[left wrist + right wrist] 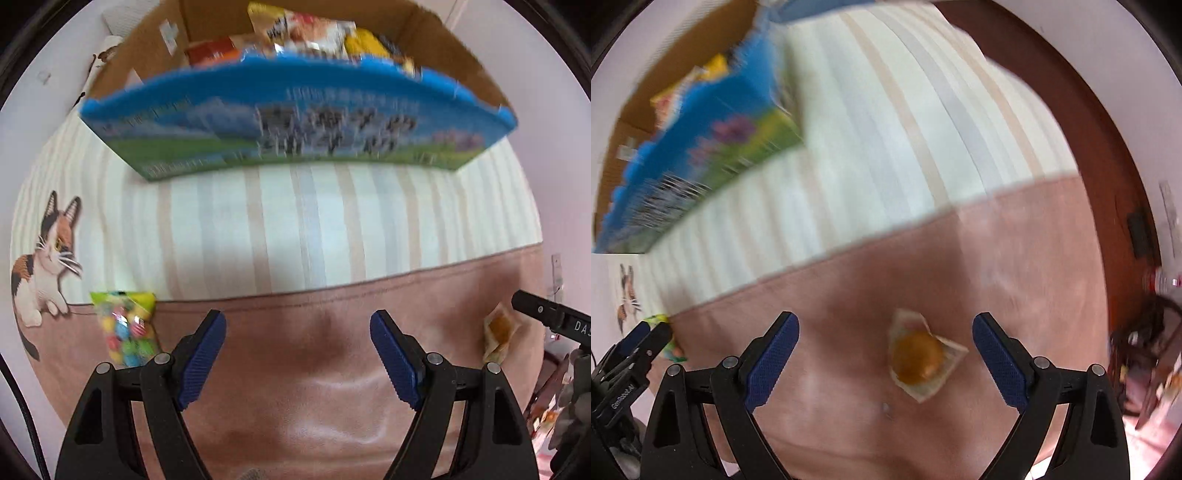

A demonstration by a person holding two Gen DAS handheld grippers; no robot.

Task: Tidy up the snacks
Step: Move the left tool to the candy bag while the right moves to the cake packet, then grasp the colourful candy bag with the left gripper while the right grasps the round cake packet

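A cardboard box (295,122) with a blue cow-printed front stands at the back of the bed, holding several snack packets (314,33). My left gripper (298,354) hangs open over the bare pink blanket. A clear bag of coloured candies (125,328) lies just left of its left finger. My right gripper (885,354) is open, pointing down, with a wrapped brown pastry (918,356) lying on the blanket between its fingers, nearer the right one and untouched. The pastry (498,332) and the right gripper's tip (546,314) show at the left view's right edge. The box (701,140) is blurred at upper left in the right wrist view.
The bedding is a cream striped sheet (295,229) and a pink blanket (314,387), with a printed cat (44,258) at the left. A dark wooden bed frame (1089,122) and clutter on the floor (1145,350) lie to the right. The left gripper (635,350) shows at the lower left.
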